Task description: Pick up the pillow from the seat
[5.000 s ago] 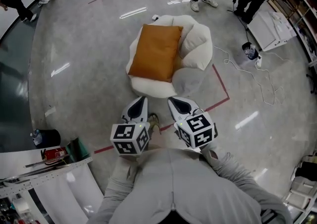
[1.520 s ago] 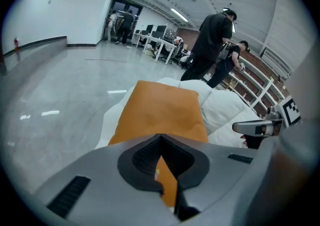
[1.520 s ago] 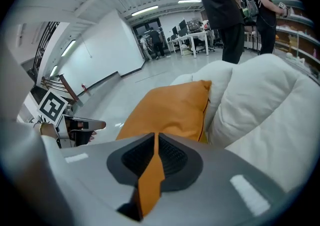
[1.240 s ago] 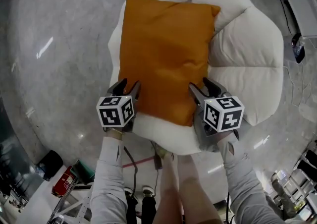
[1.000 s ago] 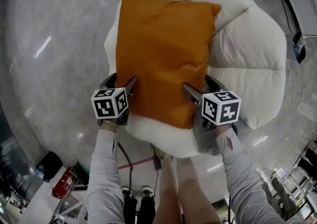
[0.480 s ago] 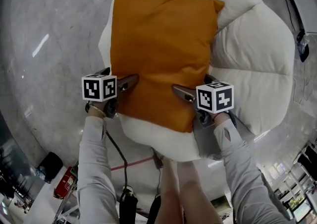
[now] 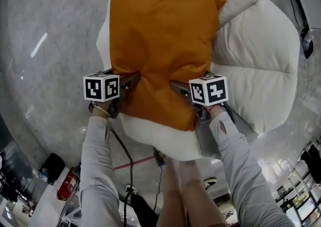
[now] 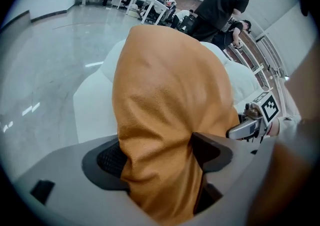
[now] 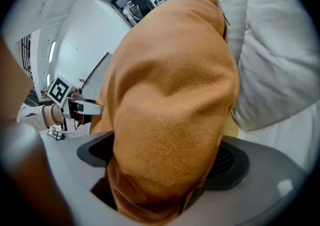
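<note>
Left gripper (image 7: 133, 80), right gripper (image 7: 175, 88): pinching near edge of orange pillow (image 7: 163, 40), jaws just closing on fabric bunching between pads, pillow stretching ahead of both, lying on white seat (image 7: 251, 45).

No word, number or brand can be read anywhere. The only printed marks are black-and-white square code patterns, not letters. In the head view they stand on the marker cube (image 7: 101, 87) of the left gripper (image 7: 134, 78) at nine o'clock. They also stand on the marker cube (image 7: 208, 90) of the right gripper (image 7: 174, 86) at three o'clock.
</note>
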Available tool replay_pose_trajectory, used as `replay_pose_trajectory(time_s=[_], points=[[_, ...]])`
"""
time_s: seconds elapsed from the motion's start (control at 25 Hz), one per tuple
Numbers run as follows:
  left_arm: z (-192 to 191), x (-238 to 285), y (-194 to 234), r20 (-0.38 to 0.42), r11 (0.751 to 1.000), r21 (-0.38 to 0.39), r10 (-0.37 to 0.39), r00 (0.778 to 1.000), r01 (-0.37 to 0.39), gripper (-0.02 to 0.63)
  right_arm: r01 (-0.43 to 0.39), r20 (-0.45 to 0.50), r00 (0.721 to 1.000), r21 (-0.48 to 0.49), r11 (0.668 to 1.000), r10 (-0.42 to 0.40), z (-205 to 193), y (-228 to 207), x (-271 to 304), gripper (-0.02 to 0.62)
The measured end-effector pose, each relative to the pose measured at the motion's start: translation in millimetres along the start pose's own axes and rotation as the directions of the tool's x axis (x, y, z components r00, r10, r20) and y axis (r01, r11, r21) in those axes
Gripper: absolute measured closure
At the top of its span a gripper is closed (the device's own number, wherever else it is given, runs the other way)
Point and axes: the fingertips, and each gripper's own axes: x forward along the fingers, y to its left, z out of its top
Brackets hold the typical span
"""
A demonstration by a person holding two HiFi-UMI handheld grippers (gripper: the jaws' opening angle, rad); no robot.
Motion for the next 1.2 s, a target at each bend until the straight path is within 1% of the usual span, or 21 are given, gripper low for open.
replay_pose_trajectory(time_s=[0.24,0.32,0.44,0.6,0.88,1.04,1.2], points=[[2,-8,-10,0.033,1.000,0.013,0.015,0.999,-0.015,0.293,0.038,0.017,0.999,-0.048,0.998,-0.037,2,9,-5,0.156],[1,-11,-12,0.037,1.000,0.016,0.019,0.999,-0.020,0.322,0.047,0.016,0.999,-0.055,0.997,-0.046,2,12,-7,0.188],[2,-18,-15,0.048,0.999,0.018,0.030,0.998,-0.031,0.348,0.057,0.013,0.998,-0.060,0.997,-0.057,3,19,-11,0.220],[2,-26,-18,0.072,0.999,0.025,0.038,0.997,-0.040,0.359,0.064,0.023,0.998,-0.065,0.996,-0.062,4,26,-17,0.244],[4,-44,-38,0.107,0.998,0.062,0.008,0.994,-0.014,0.370,0.086,0.061,0.995,-0.073,0.994,-0.082,-1,34,-39,0.254],[-2,-54,-49,0.118,0.998,0.058,-0.007,0.993,0.001,0.371,0.093,0.064,0.994,-0.068,0.993,-0.089,-6,39,-54,0.258],[-15,-66,-61,0.131,0.999,0.053,-0.005,0.991,-0.002,0.371,0.090,0.067,0.994,-0.061,0.994,-0.086,-20,46,-68,0.259]])
